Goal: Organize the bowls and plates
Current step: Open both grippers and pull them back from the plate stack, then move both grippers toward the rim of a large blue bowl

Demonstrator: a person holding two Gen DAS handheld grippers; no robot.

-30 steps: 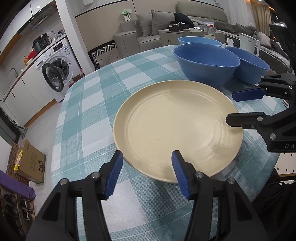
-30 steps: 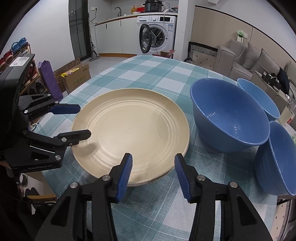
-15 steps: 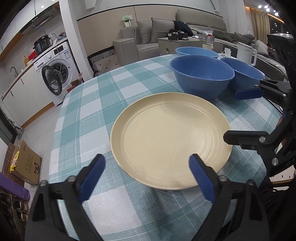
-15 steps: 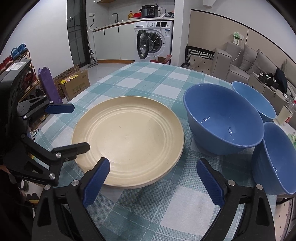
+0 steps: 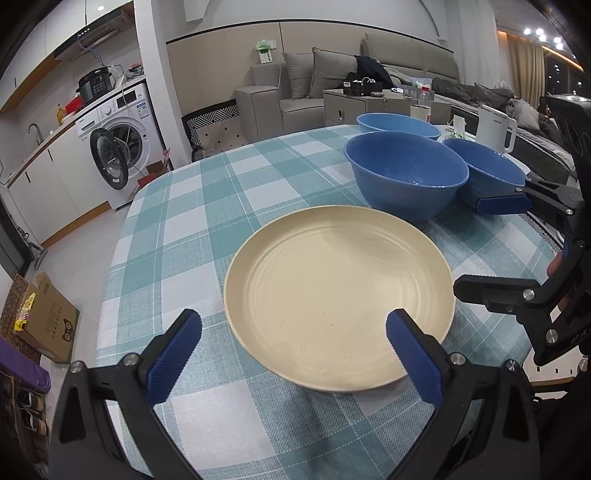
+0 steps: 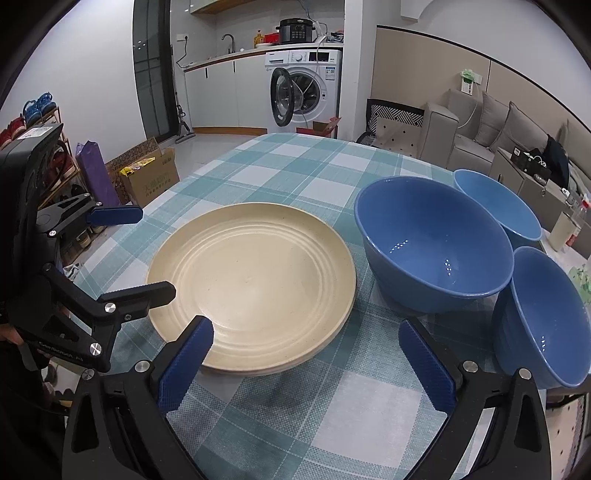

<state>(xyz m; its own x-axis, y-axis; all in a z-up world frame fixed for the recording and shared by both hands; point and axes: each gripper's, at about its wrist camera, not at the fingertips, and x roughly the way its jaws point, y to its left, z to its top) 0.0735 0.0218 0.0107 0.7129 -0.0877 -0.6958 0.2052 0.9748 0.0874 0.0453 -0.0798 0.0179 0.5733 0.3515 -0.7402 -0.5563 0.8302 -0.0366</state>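
On the checked worktop [image 6: 280, 155] sits a cream plate [image 6: 255, 280]; both hand-held grippers, left [image 5: 295, 350] and right [image 6: 306, 358], are spread wide, the right's jaws opening, gripping nothing.

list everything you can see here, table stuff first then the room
plate: 1, cream, near side of the table, beside the bowls; a second rim edge seems to show under it
bowls: 3, blue; largest next to the plate, one behind it, one at the right edge
tablecloth: 1, teal and white check, covers the table
kettle: 1, white, past the bowls
washing machine: 1, white, door open, far wall
cooker: 1, black, on the counter above the washer
sofa: grey, beyond the table
cardboard box: 1, brown, on the floor
left claw: blue pads, open, empty, at the plate's near rim
right claw: blue pads, jaws opening, empty
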